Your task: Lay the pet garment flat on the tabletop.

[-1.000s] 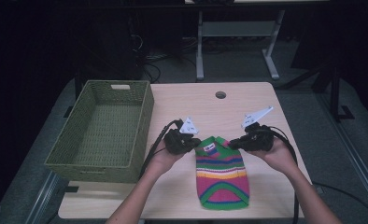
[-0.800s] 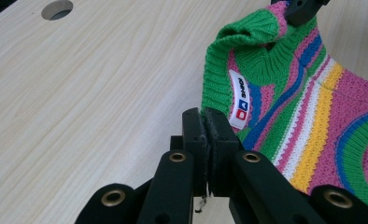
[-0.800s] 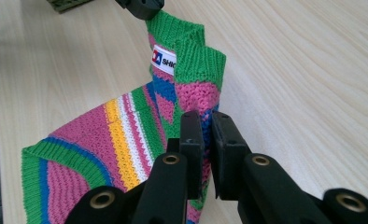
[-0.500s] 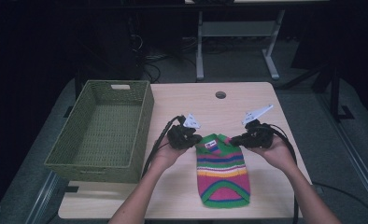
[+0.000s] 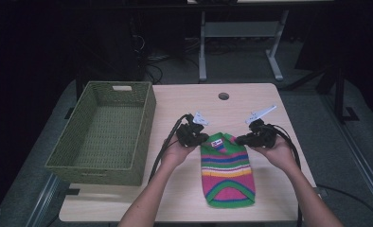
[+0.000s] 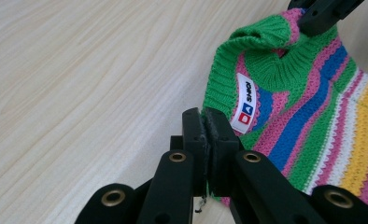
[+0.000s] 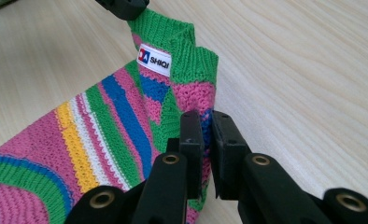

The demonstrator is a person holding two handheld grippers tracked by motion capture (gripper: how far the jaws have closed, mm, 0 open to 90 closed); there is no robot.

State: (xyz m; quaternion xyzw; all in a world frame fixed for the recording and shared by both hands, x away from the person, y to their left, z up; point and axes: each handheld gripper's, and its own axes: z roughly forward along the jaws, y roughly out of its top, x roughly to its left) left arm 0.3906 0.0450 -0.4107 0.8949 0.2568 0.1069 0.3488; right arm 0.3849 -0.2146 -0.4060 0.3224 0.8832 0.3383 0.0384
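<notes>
Left gripper [image 5: 204, 137] clamped on the far left corner of the striped knit piece [image 5: 227, 170], right gripper [image 5: 240, 139] clamped on the far right corner. High view: knit piece lies flat on the wooden table [image 5: 189, 101], lengthwise toward the person, near the front edge, between the two forearms. Green woven basket [image 5: 106, 132] sits at the table's left, well apart from the knit.

Left gripper view: left gripper [image 6: 205, 140] jaws pressed nearly together, thin green edge of the knit piece [image 6: 308, 116] pinched between the pads. White label [image 6: 245, 103] just beside the jaws. Other gripper's black jaw on the knit's far corner, top right.

Right gripper view: right gripper [image 7: 205, 140] jaws narrow, gripping the knit piece [image 7: 102, 135] edge, fabric visible in the slit. White label [image 7: 154, 59] near the green ribbed collar; the rest of the piece rests on the table [image 7: 303, 70].
</notes>
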